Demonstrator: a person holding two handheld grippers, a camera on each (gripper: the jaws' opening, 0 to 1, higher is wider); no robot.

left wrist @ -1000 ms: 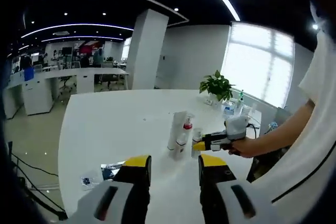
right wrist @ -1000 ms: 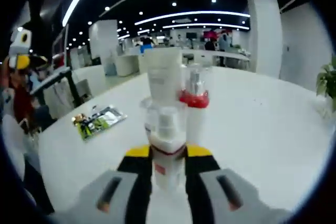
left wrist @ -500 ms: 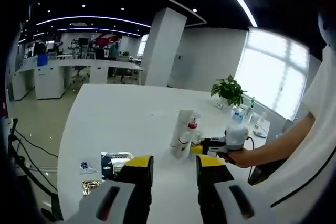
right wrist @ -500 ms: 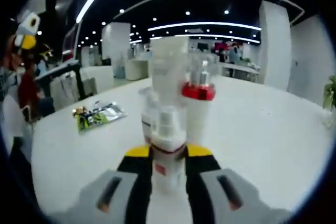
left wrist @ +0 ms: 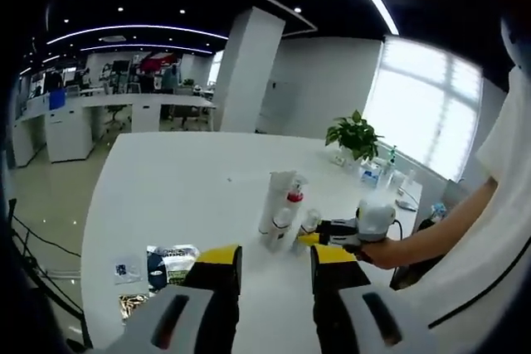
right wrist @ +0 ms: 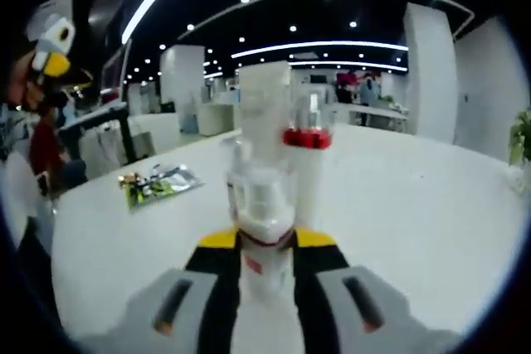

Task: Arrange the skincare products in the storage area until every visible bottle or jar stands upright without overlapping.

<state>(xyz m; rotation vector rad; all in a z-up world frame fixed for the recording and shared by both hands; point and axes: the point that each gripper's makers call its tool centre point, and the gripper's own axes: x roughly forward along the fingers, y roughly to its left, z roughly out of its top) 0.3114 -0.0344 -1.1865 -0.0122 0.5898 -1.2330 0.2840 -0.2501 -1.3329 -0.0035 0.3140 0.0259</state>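
Observation:
On the white table (left wrist: 182, 196) stand a tall white tube (left wrist: 274, 195), a red-collared spray bottle (left wrist: 294, 205) and a small white bottle (left wrist: 280, 225), close together and upright. My right gripper (left wrist: 314, 237) comes in from the right, held by a person's hand, and is shut on a small white bottle with a clear cap (right wrist: 264, 225) next to that group. In the right gripper view the white tube (right wrist: 265, 109) and the red-collared bottle (right wrist: 308, 163) rise just behind the held bottle, between the jaws of my right gripper (right wrist: 265, 244). My left gripper (left wrist: 274, 259) stands open, back from the group, with nothing in it.
Flat printed packets (left wrist: 166, 259) lie near the table's front left edge; they show again as packets (right wrist: 158, 181). A potted plant (left wrist: 353, 134) and small items stand at the far right end. A person's arm (left wrist: 440, 230) reaches in from the right.
Both views have shifted a little with the hands. My right gripper stays shut on the small capped bottle beside the group; my left gripper stays open.

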